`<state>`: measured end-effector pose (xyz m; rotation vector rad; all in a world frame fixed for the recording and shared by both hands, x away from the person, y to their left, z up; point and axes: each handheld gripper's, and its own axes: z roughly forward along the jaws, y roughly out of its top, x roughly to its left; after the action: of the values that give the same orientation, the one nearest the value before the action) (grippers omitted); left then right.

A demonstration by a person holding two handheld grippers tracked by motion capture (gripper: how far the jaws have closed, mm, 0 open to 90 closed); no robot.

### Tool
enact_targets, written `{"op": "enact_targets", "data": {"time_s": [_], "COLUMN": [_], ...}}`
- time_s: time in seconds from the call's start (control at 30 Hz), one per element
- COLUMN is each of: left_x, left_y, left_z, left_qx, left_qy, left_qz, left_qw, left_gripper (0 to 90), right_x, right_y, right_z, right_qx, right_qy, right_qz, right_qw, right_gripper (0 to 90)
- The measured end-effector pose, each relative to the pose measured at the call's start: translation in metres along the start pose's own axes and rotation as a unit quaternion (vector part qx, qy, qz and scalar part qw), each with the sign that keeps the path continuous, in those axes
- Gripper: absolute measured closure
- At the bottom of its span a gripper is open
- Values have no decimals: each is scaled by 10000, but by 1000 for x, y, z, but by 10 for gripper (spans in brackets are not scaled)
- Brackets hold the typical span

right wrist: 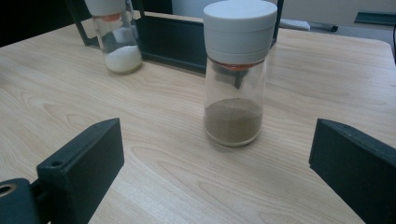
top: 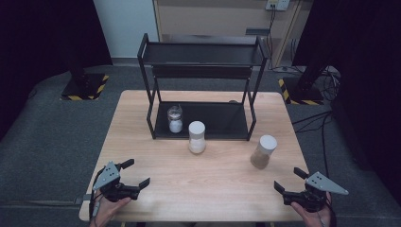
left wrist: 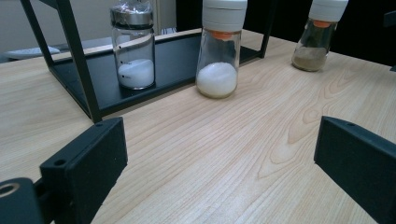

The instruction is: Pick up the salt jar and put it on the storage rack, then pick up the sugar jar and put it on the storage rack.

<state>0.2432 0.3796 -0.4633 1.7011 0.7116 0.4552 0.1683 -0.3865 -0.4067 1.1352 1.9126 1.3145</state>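
Brown-powder jar point(right wrist: 235, 74) stands upright near the bench's right edge; right tongs point(top: 289, 180) gape empty; off-centre closing risks toppling it

rack point(left wrist: 74, 56) top cut off | white-powder jar point(right wrist: 114, 42) lid cropped | brown-powder jar point(left wrist: 317, 37) lid cropped

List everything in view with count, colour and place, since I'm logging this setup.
Shelf rack: 1, black, two tiers, far middle of table.
Small jar: 1, clear, metal lid, white powder, on rack's bottom tier.
White-powder shaker: 1, clear, white cap, on table before rack.
Brown-powder shaker: 1, clear, white cap, table right.
Table: 1, light wood.
Left tongs: 1, black, open, near left corner.
Right tongs: 1, black, open, near right corner.
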Motion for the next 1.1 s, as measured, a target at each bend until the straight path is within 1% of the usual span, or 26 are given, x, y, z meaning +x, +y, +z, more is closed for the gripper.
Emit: {"op": "enact_targets", "data": {"time_s": [0.37, 1.03, 1.1], "left_x": [-1, -1, 0], "left_y": [1, 1, 1], "left_z": [0, 0, 0], "left_qx": [36, 26, 27], "left_qy": [-17, -36, -39], "left_qz": [55, 25, 27], "left_qw": [10000, 10000, 10000], "left_gripper": [10, 10, 10], "right_x": [0, 1, 0], "right_y": [0, -1, 0], "right_z": [-1, -1, -1], "right_qx": [-6, -40, -38], "right_qy": [-2, -24, 2], "right_qz": [13, 43, 65], "right_qw": [10000, 10000, 10000], "right_gripper": [31, 45, 44]}}
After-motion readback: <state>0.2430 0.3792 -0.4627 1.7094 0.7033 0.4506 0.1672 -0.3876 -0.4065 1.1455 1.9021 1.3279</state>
